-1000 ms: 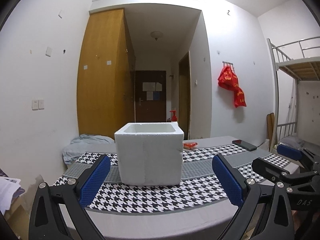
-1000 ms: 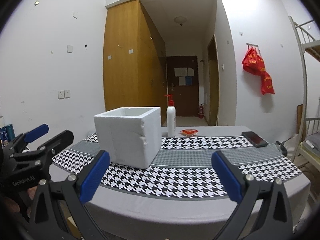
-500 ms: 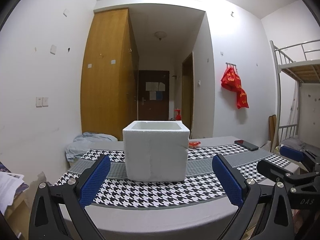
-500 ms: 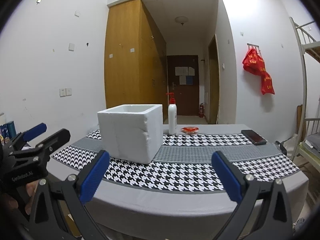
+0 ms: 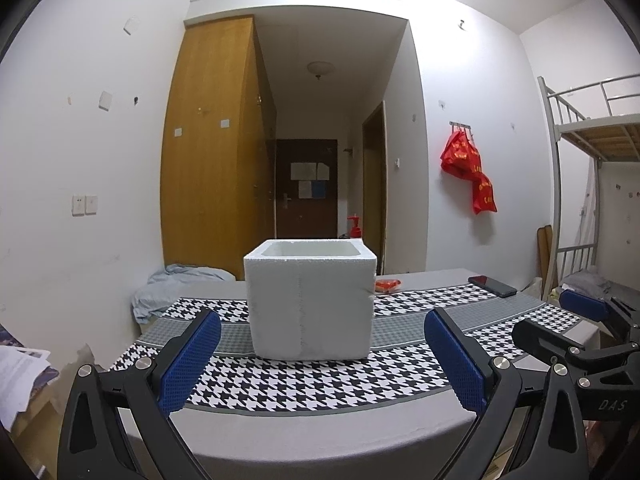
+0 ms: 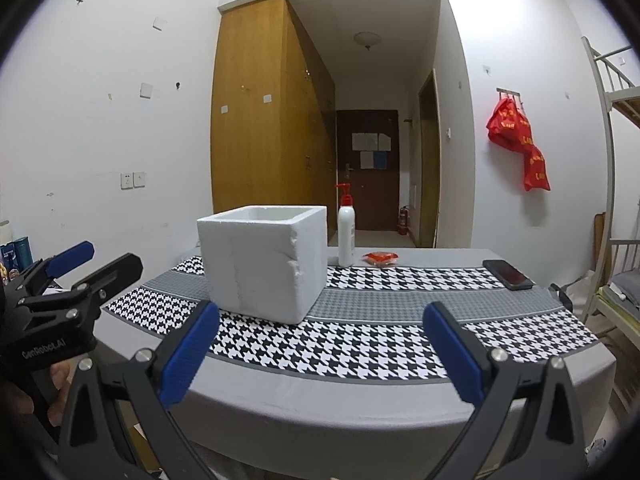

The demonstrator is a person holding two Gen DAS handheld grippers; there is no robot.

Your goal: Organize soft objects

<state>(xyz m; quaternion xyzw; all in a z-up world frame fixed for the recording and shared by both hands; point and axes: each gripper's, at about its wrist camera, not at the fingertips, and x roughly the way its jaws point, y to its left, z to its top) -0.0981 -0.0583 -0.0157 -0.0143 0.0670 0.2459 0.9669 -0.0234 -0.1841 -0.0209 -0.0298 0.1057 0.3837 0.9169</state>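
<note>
Both grippers hover short of the table (image 5: 320,432), jaws spread wide, nothing between them: left gripper (image 5: 320,360), right gripper (image 6: 320,356). The foam box (image 5: 310,300) stands open-topped on the houndstooth cloth (image 6: 360,344). Left view hides the pump bottle (image 6: 345,232) behind the box, only its red pump showing; right view shows it whole. Red packet (image 6: 380,258) just beside the bottle, phone (image 6: 507,274) well right of the box.

A white foam box (image 5: 310,306), cube-shaped with thick walls and an open top, stands upright at the centre of the left wrist frame and left of centre in the right wrist frame (image 6: 264,264). Its right edge is chipped. A small red packet (image 6: 380,258) lies flat just right of centre, behind the box.
</note>
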